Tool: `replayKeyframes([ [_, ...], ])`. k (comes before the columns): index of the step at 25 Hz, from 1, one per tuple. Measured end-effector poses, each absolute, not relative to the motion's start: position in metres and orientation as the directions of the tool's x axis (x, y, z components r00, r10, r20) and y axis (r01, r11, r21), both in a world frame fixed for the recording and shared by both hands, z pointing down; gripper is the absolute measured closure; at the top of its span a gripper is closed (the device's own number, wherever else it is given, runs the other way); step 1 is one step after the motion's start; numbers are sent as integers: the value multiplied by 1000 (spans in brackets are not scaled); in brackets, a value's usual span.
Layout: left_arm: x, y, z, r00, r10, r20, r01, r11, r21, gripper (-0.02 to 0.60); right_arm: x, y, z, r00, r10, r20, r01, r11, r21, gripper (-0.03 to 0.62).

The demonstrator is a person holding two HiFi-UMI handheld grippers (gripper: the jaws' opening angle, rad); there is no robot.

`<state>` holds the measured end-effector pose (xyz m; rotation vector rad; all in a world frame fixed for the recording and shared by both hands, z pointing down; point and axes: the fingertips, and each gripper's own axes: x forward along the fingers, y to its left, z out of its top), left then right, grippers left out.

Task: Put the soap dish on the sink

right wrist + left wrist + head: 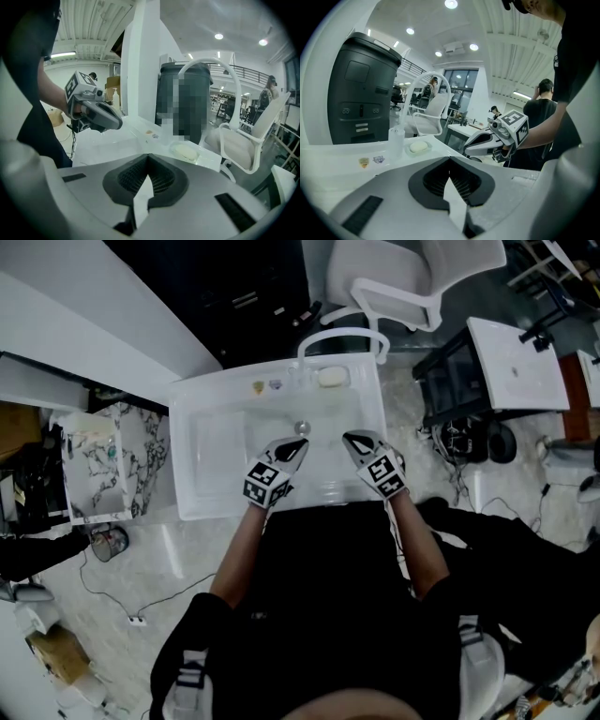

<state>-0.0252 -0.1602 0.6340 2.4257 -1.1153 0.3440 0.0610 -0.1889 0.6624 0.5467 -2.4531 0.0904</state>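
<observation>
The clear soap dish (332, 377) with a pale bar of soap in it rests on the back right rim of the white sink (187, 456), beside the foot of the arched white tap (342, 334). The dish also shows in the left gripper view (418, 147) and the right gripper view (185, 152), well ahead of both jaws. My left gripper (298, 448) (449, 161) and right gripper (353, 438) (147, 157) hover side by side over the basin's near half. Both are shut and hold nothing. Each gripper sees the other: the right gripper (467, 150), the left gripper (120, 124).
A drain (302, 427) sits mid-basin and two small stickers (267, 385) mark the back rim. Behind the sink stand a black bin (358, 93) and a white chair (403, 277). A marbled cabinet (94, 465) is at the left, a desk (516, 362) at the right.
</observation>
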Motion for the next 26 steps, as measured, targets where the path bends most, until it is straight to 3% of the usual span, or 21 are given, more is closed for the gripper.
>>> replayKeyframes([
  [26, -17, -162, 638, 645, -648, 406, -763, -576, 293, 581, 55, -190, 660, -751, -292, 592, -334, 942, 41, 600],
])
